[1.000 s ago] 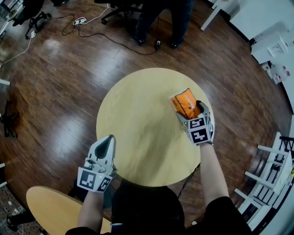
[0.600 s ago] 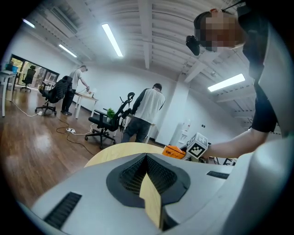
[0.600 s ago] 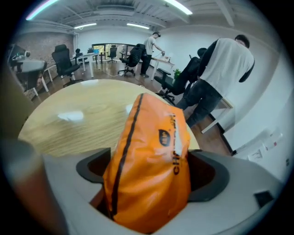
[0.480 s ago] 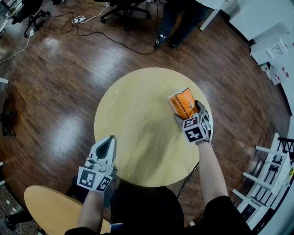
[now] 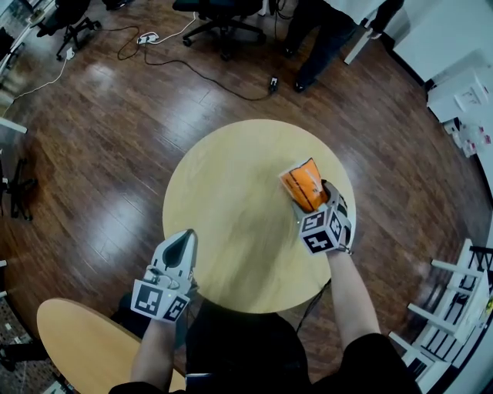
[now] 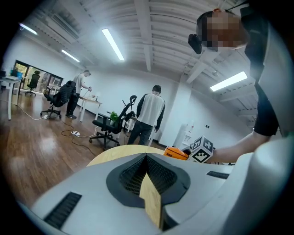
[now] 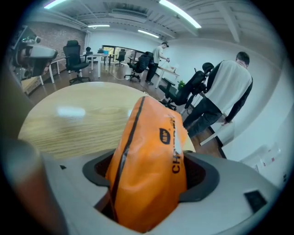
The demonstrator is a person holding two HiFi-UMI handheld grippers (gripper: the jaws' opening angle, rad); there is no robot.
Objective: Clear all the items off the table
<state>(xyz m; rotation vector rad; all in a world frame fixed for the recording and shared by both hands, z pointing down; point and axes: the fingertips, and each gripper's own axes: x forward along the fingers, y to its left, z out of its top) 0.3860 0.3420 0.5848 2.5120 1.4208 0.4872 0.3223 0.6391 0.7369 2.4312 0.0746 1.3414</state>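
Note:
An orange snack bag is the only item on the round wooden table, at its right side. My right gripper has the bag between its jaws, which are closing; both pads touch the bag, which stands tilted up on edge. In the right gripper view it fills the gap of that gripper. My left gripper hovers at the table's near left edge, shut and empty. In the left gripper view its tips meet, with the bag seen far across the table.
A second round wooden top lies at the lower left near my body. A white rack stands on the floor at the right. A person, office chairs and floor cables are beyond the table.
The right gripper has closed in round the orange bag, and the bag has tipped up from lying flat. The left gripper stays where it was.

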